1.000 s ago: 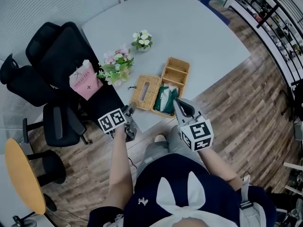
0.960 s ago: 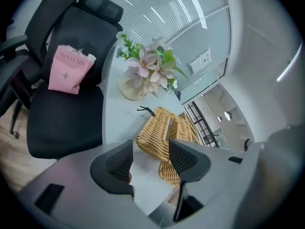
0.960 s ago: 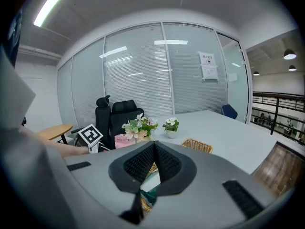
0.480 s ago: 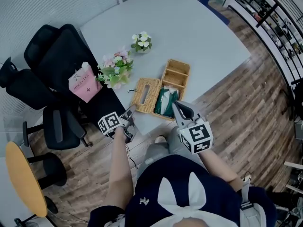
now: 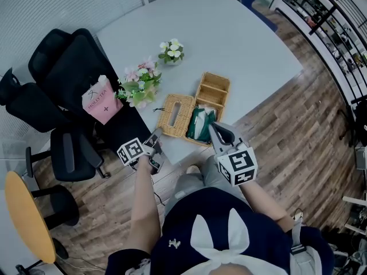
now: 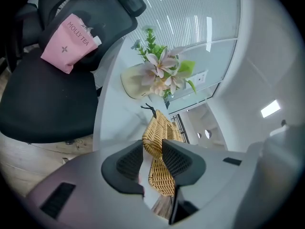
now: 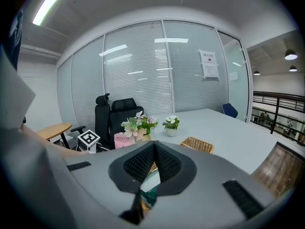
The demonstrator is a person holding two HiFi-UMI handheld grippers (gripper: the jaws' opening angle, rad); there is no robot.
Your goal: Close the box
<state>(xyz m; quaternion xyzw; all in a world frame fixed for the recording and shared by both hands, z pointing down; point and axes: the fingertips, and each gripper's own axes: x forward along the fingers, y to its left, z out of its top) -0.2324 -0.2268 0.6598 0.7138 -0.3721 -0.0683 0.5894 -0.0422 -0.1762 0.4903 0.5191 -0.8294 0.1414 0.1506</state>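
Note:
An open wicker box [image 5: 213, 88] lies near the grey table's front edge, with its slotted lid [image 5: 174, 114] flipped out to the left. A green packet [image 5: 200, 122] sits in the near compartment. My left gripper [image 5: 155, 139] hovers just off the lid's near left corner. In the left gripper view its jaws [image 6: 151, 145] have just been closing and stand partly apart, nothing pressed between them, with the wicker lid [image 6: 153, 129] showing beyond the gap. My right gripper [image 5: 213, 126] is shut and empty above the box's near end. Its shut tips [image 7: 153, 146] point over the wicker [image 7: 197, 145].
A vase of pink flowers [image 5: 139, 85] stands left of the lid, and a small white flower pot [image 5: 171, 50] further back. A pink bag [image 5: 103, 101] rests on a black office chair [image 5: 69, 62] beside the table [image 5: 246, 33]. A round wooden table [image 5: 23, 211] is at lower left.
The left gripper's jaws have narrowed and the gripper has rolled, tilting its view. The right gripper has stayed put.

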